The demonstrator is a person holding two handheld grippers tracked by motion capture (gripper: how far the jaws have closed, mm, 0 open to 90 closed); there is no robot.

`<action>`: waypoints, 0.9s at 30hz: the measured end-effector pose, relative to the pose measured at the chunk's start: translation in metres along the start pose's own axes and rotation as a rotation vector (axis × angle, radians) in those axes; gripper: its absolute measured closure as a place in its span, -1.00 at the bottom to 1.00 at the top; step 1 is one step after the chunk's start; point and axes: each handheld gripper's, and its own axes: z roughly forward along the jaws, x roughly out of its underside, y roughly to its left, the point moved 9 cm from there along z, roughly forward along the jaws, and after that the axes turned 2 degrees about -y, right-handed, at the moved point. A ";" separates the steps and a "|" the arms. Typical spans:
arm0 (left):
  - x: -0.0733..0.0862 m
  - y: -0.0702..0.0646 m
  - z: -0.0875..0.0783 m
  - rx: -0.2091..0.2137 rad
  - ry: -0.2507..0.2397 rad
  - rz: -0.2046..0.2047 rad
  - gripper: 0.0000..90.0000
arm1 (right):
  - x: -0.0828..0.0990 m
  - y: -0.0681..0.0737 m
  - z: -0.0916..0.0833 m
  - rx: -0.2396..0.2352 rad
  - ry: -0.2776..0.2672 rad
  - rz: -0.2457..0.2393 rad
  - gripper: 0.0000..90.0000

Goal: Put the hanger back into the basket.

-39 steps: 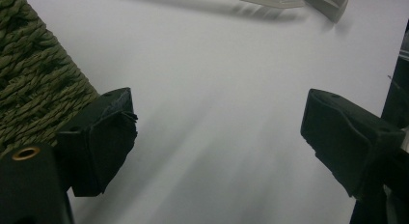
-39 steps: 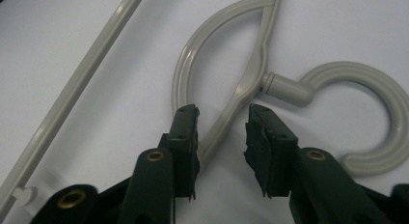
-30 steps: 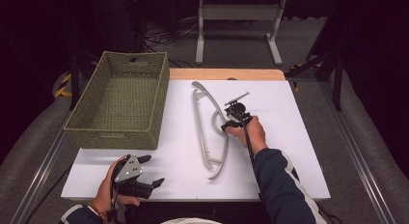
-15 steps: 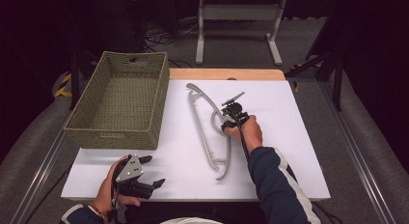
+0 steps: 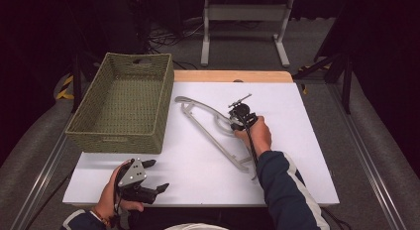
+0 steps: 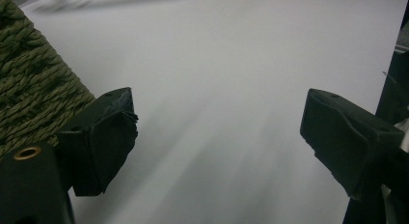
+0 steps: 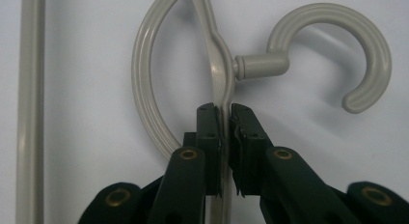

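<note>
On the white table (image 5: 307, 155), the woven basket (image 5: 124, 103) sits at ten o'clock and the grey coat hanger (image 5: 210, 133) lies at centre. The right gripper (image 7: 223, 119) has just been closing and now pinches the hanger's shoulder below the hook. Lift level, swinging toward ten o'clock. The left gripper (image 5: 157, 178), at seven o'clock, gapes empty.

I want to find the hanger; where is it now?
In the high view the hanger lies on the white table, right of the basket, with the right gripper shut on it near its hook.
</note>
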 end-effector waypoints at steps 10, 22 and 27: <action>0.000 0.001 0.000 -0.001 -0.001 -0.001 -0.70 | -0.009 -0.014 -0.023 0.007 -0.135 0.016 0.86; -0.002 0.000 0.002 0.003 0.004 0.004 -0.70 | -0.008 -0.021 -0.039 0.012 -0.220 -0.003 0.86; -0.001 0.001 0.002 0.000 0.005 0.003 -0.70 | 0.001 -0.024 -0.026 -0.043 -0.154 0.031 0.86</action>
